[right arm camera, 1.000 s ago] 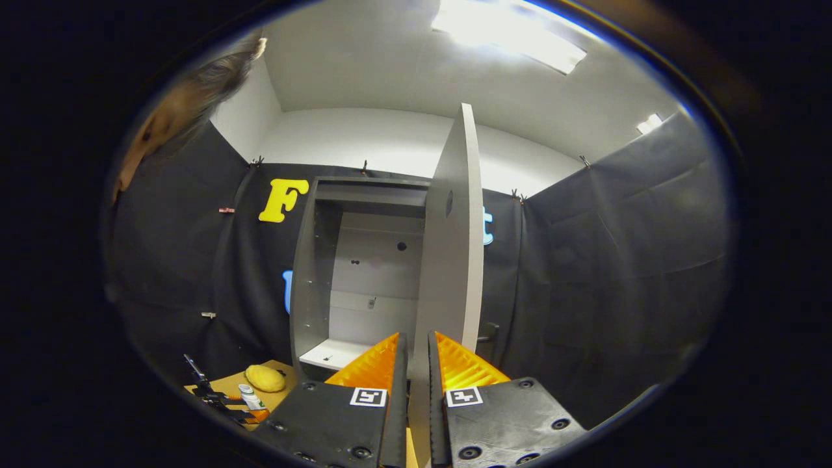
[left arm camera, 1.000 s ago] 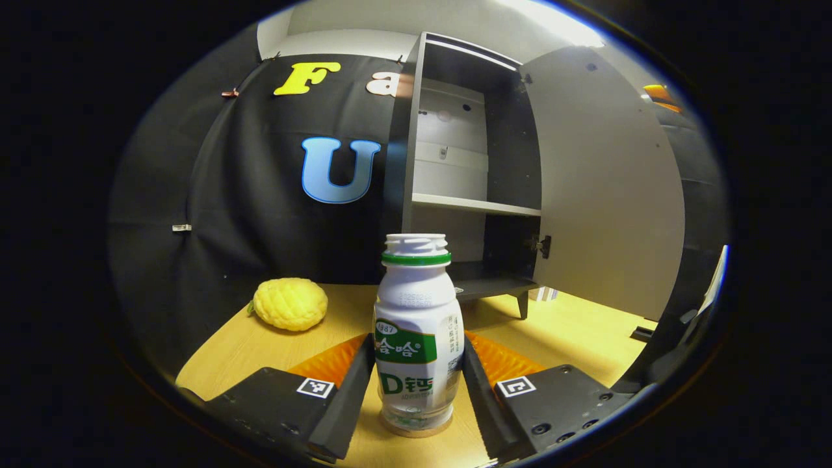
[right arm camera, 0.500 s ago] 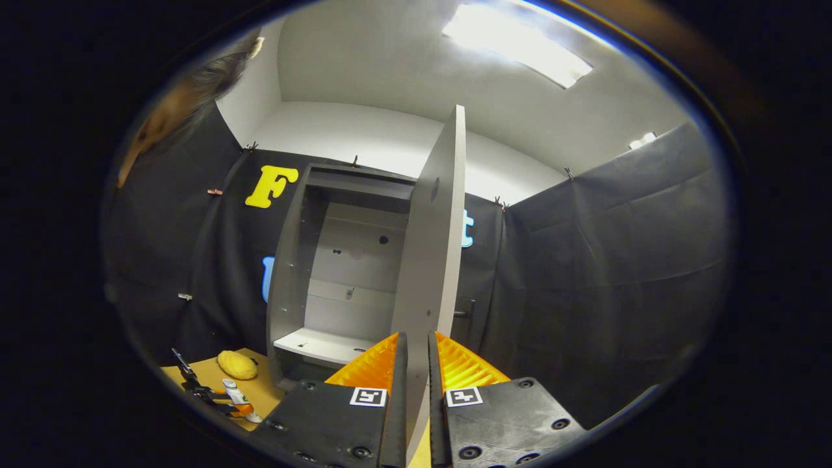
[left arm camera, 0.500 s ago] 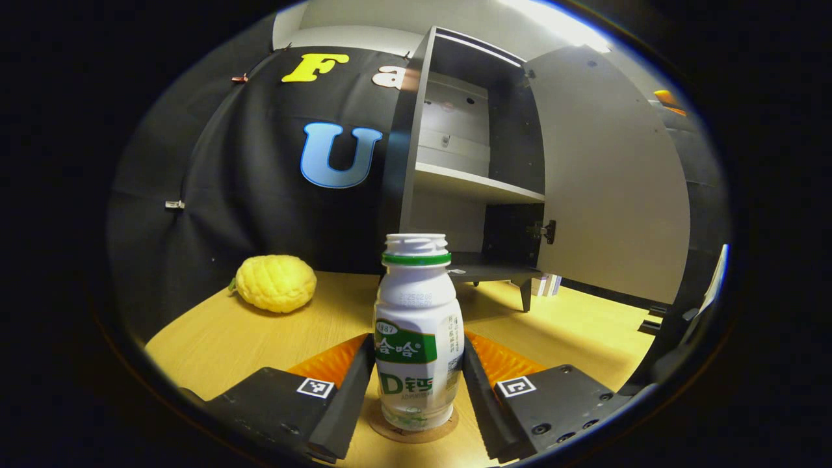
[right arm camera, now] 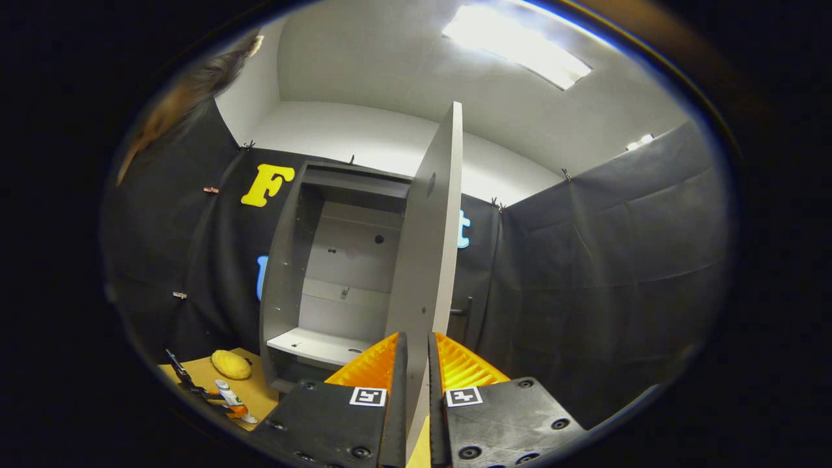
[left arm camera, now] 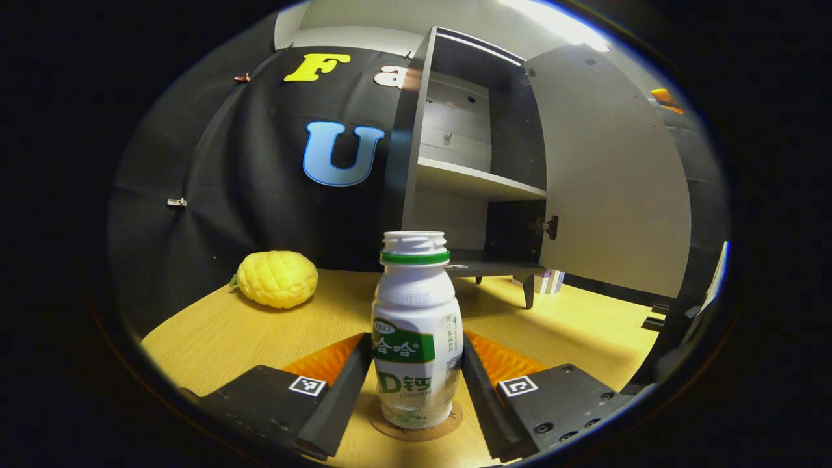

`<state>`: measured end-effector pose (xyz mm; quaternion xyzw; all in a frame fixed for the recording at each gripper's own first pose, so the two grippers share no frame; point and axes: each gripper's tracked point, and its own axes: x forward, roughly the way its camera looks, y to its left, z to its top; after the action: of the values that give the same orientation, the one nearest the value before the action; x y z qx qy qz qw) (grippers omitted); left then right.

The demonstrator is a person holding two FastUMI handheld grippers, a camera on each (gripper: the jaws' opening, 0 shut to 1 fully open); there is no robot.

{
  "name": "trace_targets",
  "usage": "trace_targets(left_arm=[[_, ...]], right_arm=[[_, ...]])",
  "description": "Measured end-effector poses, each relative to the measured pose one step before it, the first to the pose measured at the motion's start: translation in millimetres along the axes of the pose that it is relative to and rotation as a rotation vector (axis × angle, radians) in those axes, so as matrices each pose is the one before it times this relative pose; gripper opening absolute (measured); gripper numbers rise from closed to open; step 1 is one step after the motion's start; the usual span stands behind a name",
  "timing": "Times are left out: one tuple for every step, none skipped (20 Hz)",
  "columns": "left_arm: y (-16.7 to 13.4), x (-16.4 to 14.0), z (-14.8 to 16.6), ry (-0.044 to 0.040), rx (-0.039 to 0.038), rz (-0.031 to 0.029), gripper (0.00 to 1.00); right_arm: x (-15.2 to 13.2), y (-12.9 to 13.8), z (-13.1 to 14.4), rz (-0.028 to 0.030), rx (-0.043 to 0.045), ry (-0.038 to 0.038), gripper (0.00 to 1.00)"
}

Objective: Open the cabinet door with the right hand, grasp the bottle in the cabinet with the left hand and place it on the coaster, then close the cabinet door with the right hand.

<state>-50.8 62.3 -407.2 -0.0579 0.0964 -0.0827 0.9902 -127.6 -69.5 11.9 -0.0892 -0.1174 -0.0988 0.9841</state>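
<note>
A white bottle (left arm camera: 416,331) with a green label and green neck ring stands upright on a round cork coaster (left arm camera: 416,428) on the wooden table (left arm camera: 572,331). My left gripper (left arm camera: 416,344) straddles the bottle low down, open by a sliver, with its left finger just off the bottle's side. The grey cabinet (left arm camera: 468,130) stands behind with its door (left arm camera: 611,169) swung wide. In the right gripper view, my right gripper (right arm camera: 414,338) is shut on the free edge of the door (right arm camera: 426,247). The bottle (right arm camera: 225,392) shows small at lower left there.
A yellow bumpy fruit (left arm camera: 277,278) lies on the table left of the bottle, also visible as the fruit (right arm camera: 231,364) near the cabinet (right arm camera: 338,260). The cabinet's shelves (left arm camera: 478,185) are bare. The table ends just right of the cabinet's legs.
The bottle came down onto the coaster and now stands on it. My left fingers have parted slightly from it. The right gripper still holds the door edge, which has shifted a little.
</note>
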Motion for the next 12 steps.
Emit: trace_targets(left_arm=[[1.95, -1.82, 0.81, -0.00324, 0.00998, 0.00685, 0.83], [0.66, -0.48, 3.2, 0.00212, 0.00742, 0.00266, 0.89], [0.14, 2.04, 0.49, 0.00443, 0.00384, -0.00255, 0.9], [-2.06, 0.73, 1.44, 0.00697, 0.00573, -0.01102, 0.94], [-2.79, -1.27, 0.29, 0.00856, 0.01369, -0.00492, 0.96], [-1.28, -1.06, 3.34, 0.00198, 0.02011, 0.00291, 0.95], [0.28, -1.73, 2.91, 0.00315, 0.01759, 0.00508, 0.95], [-0.94, -1.06, 4.99, 0.00257, 0.01998, 0.00267, 0.95], [-2.08, -0.52, 5.7, -0.00251, 0.0195, -0.00523, 0.95], [-4.08, -0.58, 7.03, -0.00225, 0.01384, -0.01295, 0.95], [-3.18, 0.02, 4.8, -0.00223, 0.00656, -0.01467, 0.95], [-2.09, 1.09, 4.75, 0.00224, -0.00214, -0.00911, 0.97]], right_arm=[[0.58, -0.1, 0.48, -0.00267, -0.00013, -0.00008, 0.18], [1.76, 0.3, -0.82, -0.0006, 0.00112, 0.00638, 0.18], [0.55, 1.38, -1.56, 0.00378, 0.0023, 0.00884, 0.18], [0.86, 1.41, -1.17, 0.00276, 0.00083, 0.0114, 0.18], [1.75, 0.45, -0.34, -0.00195, -0.00103, 0.0085, 0.18], [1.78, 0.24, 1.38, -0.00098, -0.00063, 0.00532, 0.18], [1.27, 0.98, 1.42, -0.00102, 0.00164, 0.00382, 0.18], [2.44, -0.15, 1.14, -0.00128, 0.00284, 0.00453, 0.18], [1.64, -0.17, 1.84, -0.00046, 0.00462, 0.00561, 0.18], [2.28, -0.35, 0.88, -0.00104, 0.00518, 0.00746, 0.18], [2.6, -1.05, 1.13, -0.00207, 0.0045, 0.00697, 0.18], [2.81, -0.96, 0.57, -0.00216, 0.00608, 0.00695, 0.18]])
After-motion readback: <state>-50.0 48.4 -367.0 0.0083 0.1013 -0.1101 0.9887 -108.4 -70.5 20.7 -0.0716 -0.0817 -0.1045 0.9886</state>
